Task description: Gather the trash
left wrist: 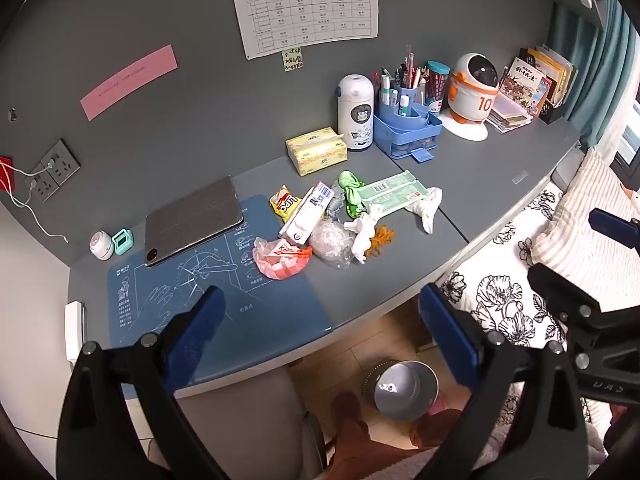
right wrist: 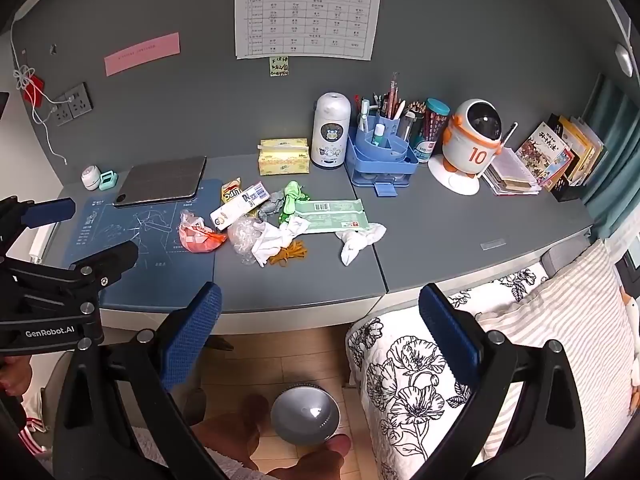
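Both grippers idle: left gripper (left wrist: pixel 320 312) jaws spread, holding nothing; right gripper (right wrist: pixel 320 312) same, spread and empty. Both hover off the front edge of the surface (right wrist: pixel 460 224), well apart from the trash.

Nothing collected yet, by the look of it. The whole pile sits mid-surface: red bag (right wrist: pixel 198 236), clear wrap (right wrist: pixel 244 236), white carton (right wrist: pixel 240 206), yellow snack pack (right wrist: pixel 231 192), green wrapper (right wrist: pixel 291 196), long green packet (right wrist: pixel 334 216), two tissues (right wrist: pixel 360 242), orange bands (right wrist: pixel 290 256).

Bin (right wrist: pixel 305 416) on the floor under the surface, between the grippers; inside looks bare, though glare hides part.

Left to do: basically everything. Nearest grabs are probably the tissues and bands.
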`<act>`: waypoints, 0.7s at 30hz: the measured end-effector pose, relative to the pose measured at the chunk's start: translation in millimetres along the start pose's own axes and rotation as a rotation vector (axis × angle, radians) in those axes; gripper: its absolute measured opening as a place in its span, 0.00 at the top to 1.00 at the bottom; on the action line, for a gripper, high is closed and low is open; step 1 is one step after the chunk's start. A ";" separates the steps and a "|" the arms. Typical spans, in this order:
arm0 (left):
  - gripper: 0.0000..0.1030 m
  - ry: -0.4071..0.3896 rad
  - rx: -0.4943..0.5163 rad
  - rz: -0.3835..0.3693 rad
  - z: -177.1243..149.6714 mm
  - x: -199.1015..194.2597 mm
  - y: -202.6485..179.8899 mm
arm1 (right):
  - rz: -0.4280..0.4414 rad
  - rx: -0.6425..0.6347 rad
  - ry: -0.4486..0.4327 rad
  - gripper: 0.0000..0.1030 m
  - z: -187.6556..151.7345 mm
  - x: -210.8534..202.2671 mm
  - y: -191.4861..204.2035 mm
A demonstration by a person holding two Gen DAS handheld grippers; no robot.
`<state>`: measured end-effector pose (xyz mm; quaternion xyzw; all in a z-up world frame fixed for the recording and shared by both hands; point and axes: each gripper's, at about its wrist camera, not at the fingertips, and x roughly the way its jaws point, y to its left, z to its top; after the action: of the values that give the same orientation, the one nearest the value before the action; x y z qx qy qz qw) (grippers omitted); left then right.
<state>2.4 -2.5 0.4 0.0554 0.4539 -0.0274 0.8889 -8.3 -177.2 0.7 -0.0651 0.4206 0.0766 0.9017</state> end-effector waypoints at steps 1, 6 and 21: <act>0.06 0.001 0.001 0.000 0.3 0.3 -0.7 | 0.000 0.000 0.000 0.07 0.1 -0.8 -0.5; 0.06 0.001 0.002 -0.002 0.7 1.3 -3.4 | 0.001 -0.001 0.000 0.07 -0.2 -1.8 0.5; 0.06 -0.001 0.001 0.000 -0.7 1.1 -3.0 | -0.002 0.004 -0.012 0.07 0.2 -5.9 -0.2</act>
<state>2.2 -5.4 -1.2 0.0559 0.4533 -0.0280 0.8891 -11.9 -177.9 5.4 -0.0630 0.4152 0.0752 0.9044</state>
